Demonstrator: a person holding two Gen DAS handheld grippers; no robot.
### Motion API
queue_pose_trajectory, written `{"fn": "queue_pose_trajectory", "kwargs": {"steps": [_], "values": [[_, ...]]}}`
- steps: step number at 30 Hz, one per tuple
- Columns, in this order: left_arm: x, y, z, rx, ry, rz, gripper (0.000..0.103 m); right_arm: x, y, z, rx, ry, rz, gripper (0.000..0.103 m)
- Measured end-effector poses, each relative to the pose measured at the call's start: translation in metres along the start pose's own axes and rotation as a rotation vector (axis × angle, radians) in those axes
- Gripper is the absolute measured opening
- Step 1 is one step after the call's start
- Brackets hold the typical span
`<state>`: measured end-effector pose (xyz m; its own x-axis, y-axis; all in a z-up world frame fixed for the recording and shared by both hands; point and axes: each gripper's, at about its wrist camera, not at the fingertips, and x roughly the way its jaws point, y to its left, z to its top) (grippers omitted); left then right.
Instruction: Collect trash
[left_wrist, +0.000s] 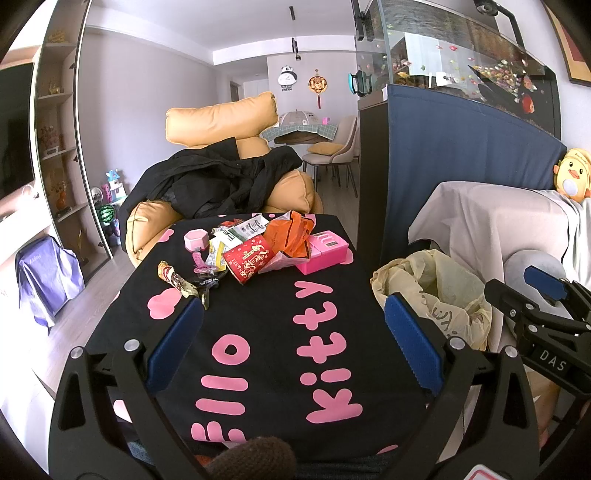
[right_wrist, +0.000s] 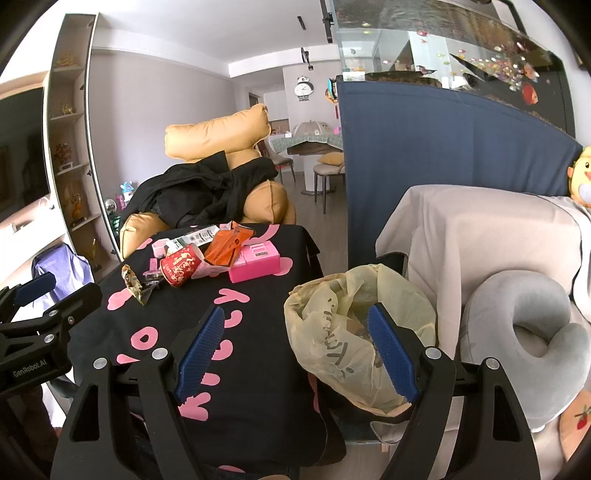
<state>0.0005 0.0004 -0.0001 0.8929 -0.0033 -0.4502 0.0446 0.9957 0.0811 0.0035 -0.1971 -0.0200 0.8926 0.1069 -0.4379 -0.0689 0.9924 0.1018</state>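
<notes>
The yellow trash bag (right_wrist: 354, 332) is gaping just ahead of the right gripper (right_wrist: 295, 354), whose jaws are spread wide and empty. The litter pile (left_wrist: 258, 251) is lying well ahead of the released left gripper (left_wrist: 291, 347), the nearer one. The bag's contents are showing poorly.

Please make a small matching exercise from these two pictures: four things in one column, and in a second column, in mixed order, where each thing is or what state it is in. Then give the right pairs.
Things:
1. red paper cup
2. pink box
3. yellow trash bag
4. black jacket

Places or states:
A. draped over the orange armchair
B. lying on its side in the pile on the table
C. open, beside the table's right edge
D. on the table, at the right end of the pile

Pairs: 1-B, 2-D, 3-C, 4-A
</notes>
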Motion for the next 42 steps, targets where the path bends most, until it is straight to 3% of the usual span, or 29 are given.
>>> {"fn": "queue_pose_trajectory", "kwargs": {"steps": [42], "values": [[0.014,0.009,0.001,-0.036,0.033,-0.01,0.094,0.009,-0.008,-0.003,-0.023,-0.002,-0.021,0.076]]}}
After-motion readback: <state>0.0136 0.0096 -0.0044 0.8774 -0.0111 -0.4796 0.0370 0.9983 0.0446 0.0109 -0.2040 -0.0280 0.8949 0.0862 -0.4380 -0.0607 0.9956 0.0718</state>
